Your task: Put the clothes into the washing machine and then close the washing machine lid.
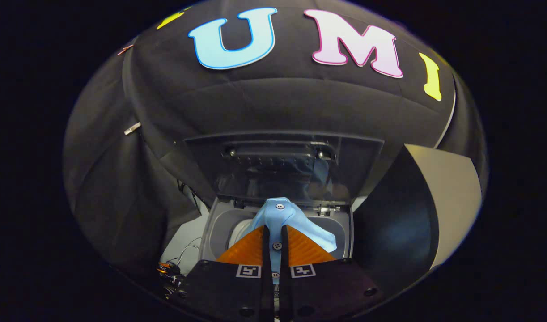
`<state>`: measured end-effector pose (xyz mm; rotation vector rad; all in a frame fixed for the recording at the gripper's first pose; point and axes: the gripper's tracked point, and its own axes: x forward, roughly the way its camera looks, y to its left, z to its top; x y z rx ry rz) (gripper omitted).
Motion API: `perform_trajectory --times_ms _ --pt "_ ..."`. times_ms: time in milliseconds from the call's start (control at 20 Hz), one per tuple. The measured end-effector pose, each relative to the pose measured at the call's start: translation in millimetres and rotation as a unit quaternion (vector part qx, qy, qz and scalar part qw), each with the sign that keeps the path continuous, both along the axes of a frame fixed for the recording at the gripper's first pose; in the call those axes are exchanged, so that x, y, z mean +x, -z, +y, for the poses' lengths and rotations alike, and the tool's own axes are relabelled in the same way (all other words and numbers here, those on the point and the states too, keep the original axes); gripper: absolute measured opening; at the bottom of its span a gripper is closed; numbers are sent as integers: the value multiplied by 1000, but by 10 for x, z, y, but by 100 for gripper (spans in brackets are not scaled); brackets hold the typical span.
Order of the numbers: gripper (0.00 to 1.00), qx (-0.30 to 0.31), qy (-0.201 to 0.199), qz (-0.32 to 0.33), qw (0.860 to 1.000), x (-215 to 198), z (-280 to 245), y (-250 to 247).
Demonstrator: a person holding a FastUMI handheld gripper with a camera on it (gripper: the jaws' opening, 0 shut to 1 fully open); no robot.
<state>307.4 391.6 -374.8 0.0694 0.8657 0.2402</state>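
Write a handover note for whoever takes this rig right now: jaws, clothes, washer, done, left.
Gripper: jaws shut on the light blue buttoned garment, which bunches up just ahead of them.
Washing machine: directly beyond and below the jaws; lid raised upright at the back, tub open.
Done: garment picked up and carried over the opening.
Left: lower it into the tub, release, back out, then swing the lid down shut. Whether any cloth already lies in the tub cannot be told.

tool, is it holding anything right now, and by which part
The tool is shut on a light blue shirt, pinching it along the buttoned front strip, above the washing machine's open tub.
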Motion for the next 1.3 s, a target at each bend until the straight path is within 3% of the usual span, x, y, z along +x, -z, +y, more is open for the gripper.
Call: perform_trajectory --times_ms 150,400,900,1300 --pt "15 5 16 21 1000 -47 -66 222" --pt "100 -34 46 8 998 -15 -320 282" --pt "99 -28 35 -7 999 -104 -315 102" --pt "99 15 30 -94 995 -39 -365 -650"
